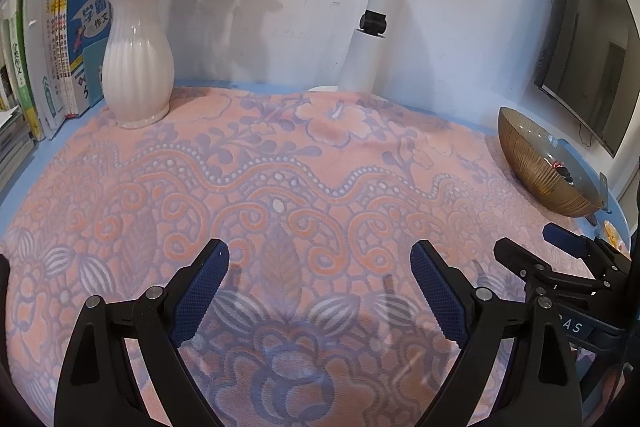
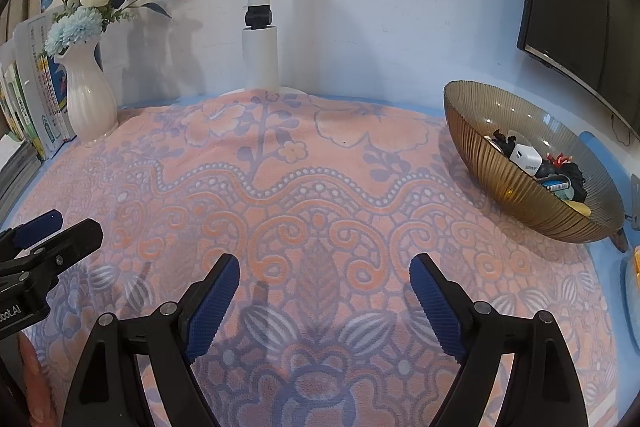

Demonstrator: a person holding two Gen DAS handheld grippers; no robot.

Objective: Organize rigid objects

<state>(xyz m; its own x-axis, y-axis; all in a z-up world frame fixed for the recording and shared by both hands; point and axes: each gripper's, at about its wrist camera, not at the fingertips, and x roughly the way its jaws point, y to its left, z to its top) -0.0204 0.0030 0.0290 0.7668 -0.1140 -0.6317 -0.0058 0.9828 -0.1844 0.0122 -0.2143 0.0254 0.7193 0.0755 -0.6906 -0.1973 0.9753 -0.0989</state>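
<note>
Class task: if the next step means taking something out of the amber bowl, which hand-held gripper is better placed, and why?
Probably the right hand-held gripper: the amber bowl lies on its side of the cloth, nearer than to the left hand-held gripper. Both are open and empty.

Blue table point(image 2: 596, 147) under patterned blanket point(image 2: 320, 187)

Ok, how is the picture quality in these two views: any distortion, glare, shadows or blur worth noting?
Left wrist view: strong fisheye bending, dark corners, a bright glare spot on the screen, and soft shadows of the vase on the wall. Right wrist view: same bending, the bowl is sharp, and faint shadows lie on the cloth under the open right gripper; no motion blur.
</note>
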